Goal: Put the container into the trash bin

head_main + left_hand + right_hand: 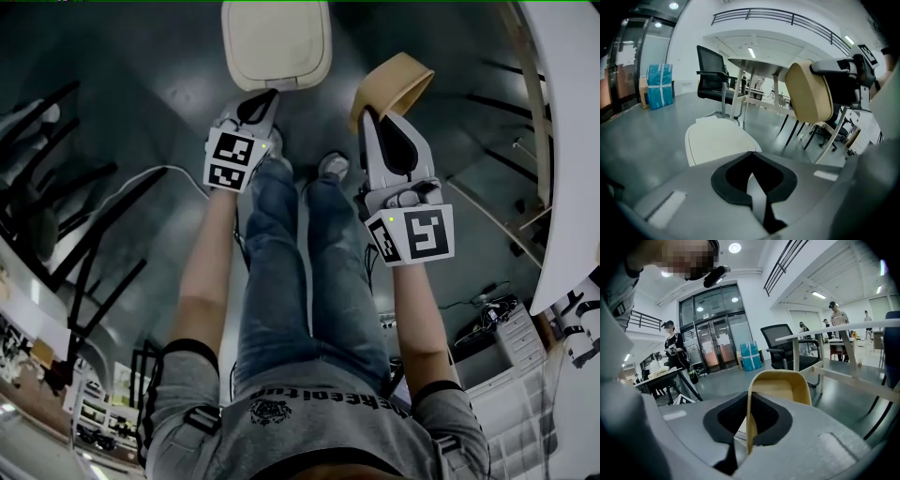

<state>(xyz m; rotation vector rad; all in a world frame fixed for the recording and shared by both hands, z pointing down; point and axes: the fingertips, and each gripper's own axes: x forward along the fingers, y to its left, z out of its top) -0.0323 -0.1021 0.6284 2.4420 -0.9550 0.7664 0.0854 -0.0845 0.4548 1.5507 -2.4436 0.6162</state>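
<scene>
The trash bin (pixel 277 42) stands on the floor ahead of my feet, its cream lid closed; in the left gripper view the bin lid (pixel 717 140) lies just beyond the jaws. The tan container (pixel 396 82) is a shallow bowl-like tub, held on edge to the right of the bin. My right gripper (pixel 367 111) is shut on its rim, and in the right gripper view the container (pixel 785 387) has its wall pinched between the jaws of the right gripper (pixel 748 401). My left gripper (pixel 267 94) hovers at the bin's near edge. Seen in its own view, the left gripper (pixel 750 153) is shut and empty. The container (pixel 809 91) hangs to the right there.
A white table (pixel 572 141) runs along the right. Black chair frames (pixel 56 187) crowd the left. Beyond the bin stand a black office chair (pixel 712 77), a table (pixel 754 63) and blue bags (pixel 660 86). The person's shoes (pixel 333 167) are close behind the bin.
</scene>
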